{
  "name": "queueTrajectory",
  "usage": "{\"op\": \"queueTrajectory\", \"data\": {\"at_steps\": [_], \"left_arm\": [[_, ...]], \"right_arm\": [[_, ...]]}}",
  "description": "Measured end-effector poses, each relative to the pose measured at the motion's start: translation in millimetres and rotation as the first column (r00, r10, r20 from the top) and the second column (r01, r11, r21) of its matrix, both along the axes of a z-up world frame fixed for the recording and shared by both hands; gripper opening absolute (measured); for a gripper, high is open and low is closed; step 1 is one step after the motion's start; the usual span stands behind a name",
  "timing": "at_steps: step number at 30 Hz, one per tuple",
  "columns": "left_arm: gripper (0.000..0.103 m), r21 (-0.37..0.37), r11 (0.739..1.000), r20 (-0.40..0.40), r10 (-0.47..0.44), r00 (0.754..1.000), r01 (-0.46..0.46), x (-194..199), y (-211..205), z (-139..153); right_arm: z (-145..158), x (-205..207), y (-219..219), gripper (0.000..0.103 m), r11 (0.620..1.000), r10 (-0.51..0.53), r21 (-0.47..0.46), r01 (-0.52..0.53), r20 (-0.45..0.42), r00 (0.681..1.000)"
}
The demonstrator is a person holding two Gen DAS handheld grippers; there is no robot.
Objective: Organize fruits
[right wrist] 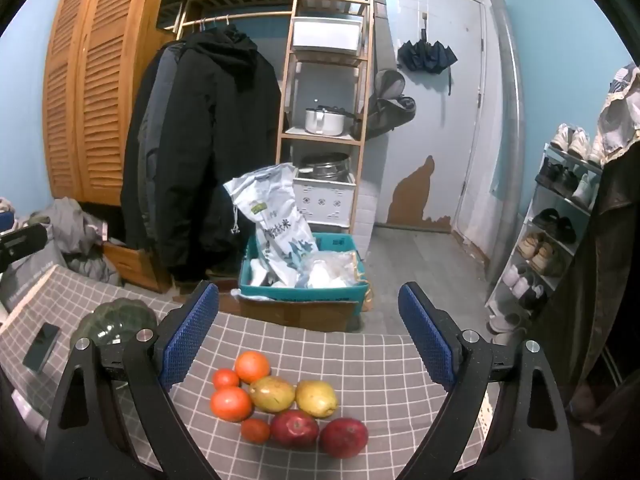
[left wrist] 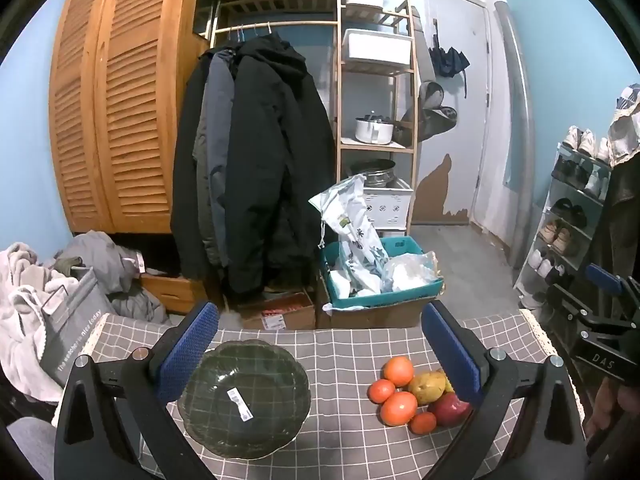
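So on the far left of the surface (right wrist: 320, 344) with the grey checked cloth there's a dark phone (right wrist: 41, 347) lying flat, and just to its right sits the dark green glass bowl (left wrist: 245, 400), wavy rim, white sticker on the inside, nothing in it. The left claw (left wrist: 320, 344) hangs over that bowl with its blue pads spread wide, pinching nothing; the left pad looks right above the bowl's near-left rim, can't tell if it's touching.

Moving right, the fruit is all bunched in one pile on the cloth, well apart from the bowl. From the right wrist view: a small orange-red fruit (right wrist: 226, 380) and a bigger orange (right wrist: 252, 366) at the back left, a big orange-red fruit (right wrist: 231, 403) in front of them, and a tiny one (right wrist: 255, 430) nearest the camera. Then two yellowish-green fruits, (right wrist: 272, 393) and (right wrist: 317, 398), side by side, and two red apples, (right wrist: 295, 428) and (right wrist: 344, 437), in front of those. They're mostly touching each other.

The right claw (right wrist: 309, 332) hovers above the pile, also spread wide and gripping nothing, the fruit sitting between its two arms.

Past the surface edge there's a teal crate (right wrist: 344, 243) with bags in it on the floor.
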State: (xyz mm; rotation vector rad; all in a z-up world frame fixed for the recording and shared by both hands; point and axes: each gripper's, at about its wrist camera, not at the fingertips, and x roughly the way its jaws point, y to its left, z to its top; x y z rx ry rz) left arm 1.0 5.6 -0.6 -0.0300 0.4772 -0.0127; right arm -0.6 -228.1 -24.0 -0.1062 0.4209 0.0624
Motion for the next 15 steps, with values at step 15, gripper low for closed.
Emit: {"op": "queueTrajectory", "data": {"at_steps": [15], "left_arm": [[0.103,0.002,1.000,0.000,0.001,1.000,-0.001,-0.5,-4.5,1.6]], "right_arm": [[0.8,-0.1,-0.1,0.090,1.000,0.000,-0.002,0.000,0.000,1.000]]}}
